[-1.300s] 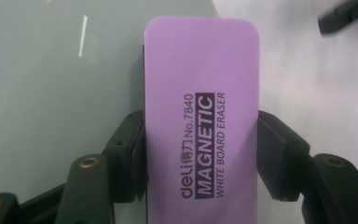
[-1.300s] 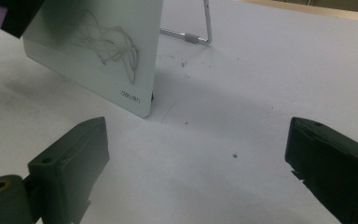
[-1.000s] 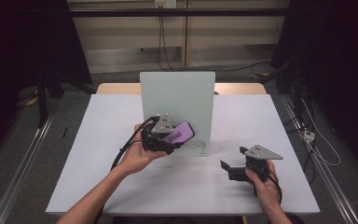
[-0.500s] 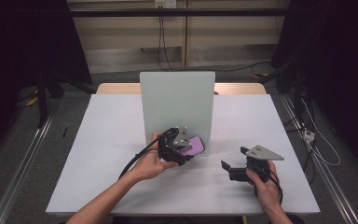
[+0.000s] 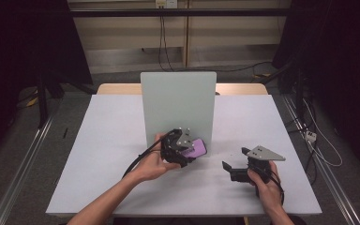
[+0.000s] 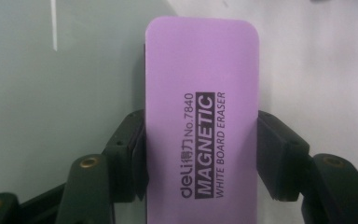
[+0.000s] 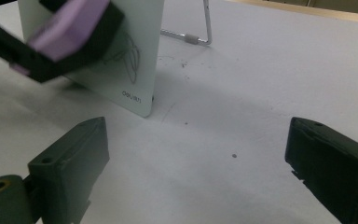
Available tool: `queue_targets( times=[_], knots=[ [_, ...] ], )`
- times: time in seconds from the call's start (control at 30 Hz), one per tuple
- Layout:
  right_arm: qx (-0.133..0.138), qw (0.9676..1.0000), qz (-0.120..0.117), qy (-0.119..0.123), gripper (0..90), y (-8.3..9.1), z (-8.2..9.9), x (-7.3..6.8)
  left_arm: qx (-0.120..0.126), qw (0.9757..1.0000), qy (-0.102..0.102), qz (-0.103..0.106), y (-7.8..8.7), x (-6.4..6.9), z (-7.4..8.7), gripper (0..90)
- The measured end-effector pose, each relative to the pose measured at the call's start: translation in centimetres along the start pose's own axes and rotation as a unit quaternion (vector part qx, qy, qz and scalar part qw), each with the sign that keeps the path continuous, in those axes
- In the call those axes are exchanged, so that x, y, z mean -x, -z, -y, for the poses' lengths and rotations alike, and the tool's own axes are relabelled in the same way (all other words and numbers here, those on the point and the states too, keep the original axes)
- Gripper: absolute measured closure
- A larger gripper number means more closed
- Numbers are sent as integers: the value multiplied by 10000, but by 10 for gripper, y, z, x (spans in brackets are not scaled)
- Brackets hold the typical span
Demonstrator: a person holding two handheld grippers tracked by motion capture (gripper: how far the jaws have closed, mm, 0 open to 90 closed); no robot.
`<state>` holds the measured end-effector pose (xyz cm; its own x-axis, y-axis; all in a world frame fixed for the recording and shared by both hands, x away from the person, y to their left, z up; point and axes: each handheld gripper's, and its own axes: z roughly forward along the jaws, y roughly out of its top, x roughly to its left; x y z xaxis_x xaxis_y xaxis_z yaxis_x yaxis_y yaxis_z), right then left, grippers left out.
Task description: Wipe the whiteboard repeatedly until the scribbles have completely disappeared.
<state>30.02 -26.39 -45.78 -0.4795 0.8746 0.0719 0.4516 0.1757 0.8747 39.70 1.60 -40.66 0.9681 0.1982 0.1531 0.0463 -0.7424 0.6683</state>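
Observation:
A purple whiteboard eraser (image 6: pixel 200 126) printed "MAGNETIC WHITE BOARD ERASER" sits between the jaws of my left gripper (image 6: pixel 200 154), which is shut on its long sides. In the high view the left gripper (image 5: pixel 190 151) holds the eraser (image 5: pixel 198 148) against the lower right of the upright whiteboard (image 5: pixel 178 103). In the right gripper view, dark pen scribbles (image 7: pixel 129 59) mark the board (image 7: pixel 140 88) beside the eraser (image 7: pixel 70 21). My right gripper (image 7: pixel 198 154) is open with nothing in it, low over the table to the right of the board, as the high view (image 5: pixel 228 168) also shows.
The board stands on a wire stand (image 7: pixel 204 32) on a white table (image 5: pixel 103 154). Small dark specks (image 7: pixel 233 155) lie on the table in front of the right gripper. The floor, rails and cables (image 5: pixel 314 140) surround the table.
The left gripper has carried the eraser to the right and down across the board's front, toward its lower right corner. The right gripper has stayed where it was.

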Motion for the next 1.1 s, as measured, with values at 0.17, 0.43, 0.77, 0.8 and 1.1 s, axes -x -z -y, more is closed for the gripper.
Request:
queue_targets(
  times=[0.17, 0.43, 0.77, 0.8, 1.1],
  knots=[
    [-3, 10000, -11, 0, 63, 0, 0, 0, 417, 9984, 174, -329, 28, -17, -7, 408],
    [-4, 10000, -6, 1, 63, 0, 0, 0, 279, 9992, 7, -302, 18, -10, -7, 408],
    [70, 9999, 81, -82, 63, 5, 0, 6, -12, 9999, -167, 31, -17, 9, -13, 409],
    [73, 9999, 82, -71, 63, 5, 0, 6, -59, 9998, -207, 59, -20, 11, -13, 409],
    [82, 9998, 114, -116, 63, 7, 1, 8, -213, 9991, -280, 248, -39, 20, -15, 409]
  ],
)
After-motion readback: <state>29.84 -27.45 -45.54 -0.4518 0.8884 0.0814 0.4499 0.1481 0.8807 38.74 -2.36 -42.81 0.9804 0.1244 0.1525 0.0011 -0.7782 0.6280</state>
